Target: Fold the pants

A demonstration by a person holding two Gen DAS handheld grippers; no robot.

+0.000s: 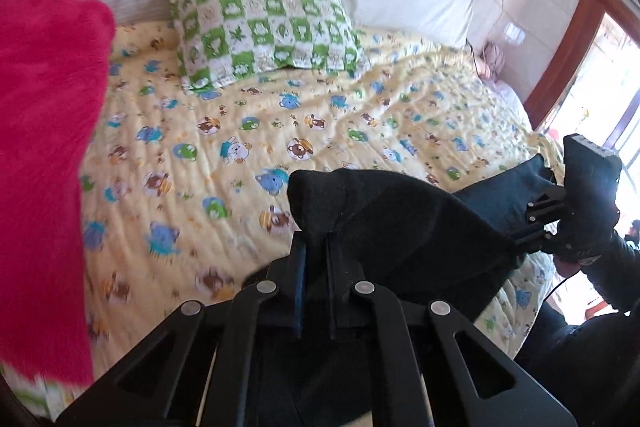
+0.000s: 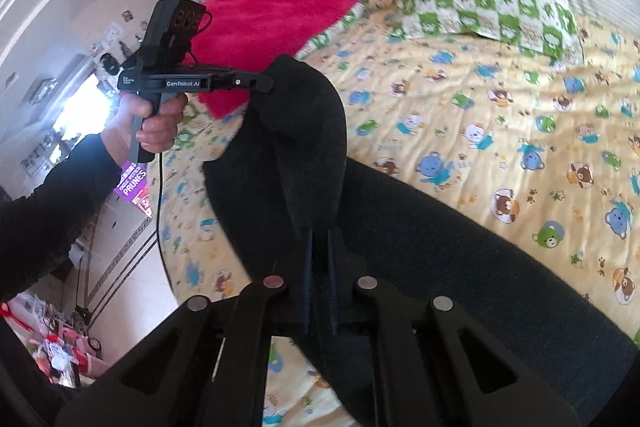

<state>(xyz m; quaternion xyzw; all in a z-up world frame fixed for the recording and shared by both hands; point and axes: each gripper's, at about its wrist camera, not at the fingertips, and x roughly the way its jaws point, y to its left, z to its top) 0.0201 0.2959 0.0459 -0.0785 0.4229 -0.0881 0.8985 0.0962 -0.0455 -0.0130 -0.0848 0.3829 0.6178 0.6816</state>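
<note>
Pants (image 2: 304, 155) pinched by each hand-held gripper, left (image 1: 316, 247) and right (image 2: 320, 227), raised off the bed (image 2: 500, 115), likely to square a fold.

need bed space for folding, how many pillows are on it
2: a green checked pillow at the head of the bed, and a pink fluffy pillow near the left edge. Others may be hidden.
</note>
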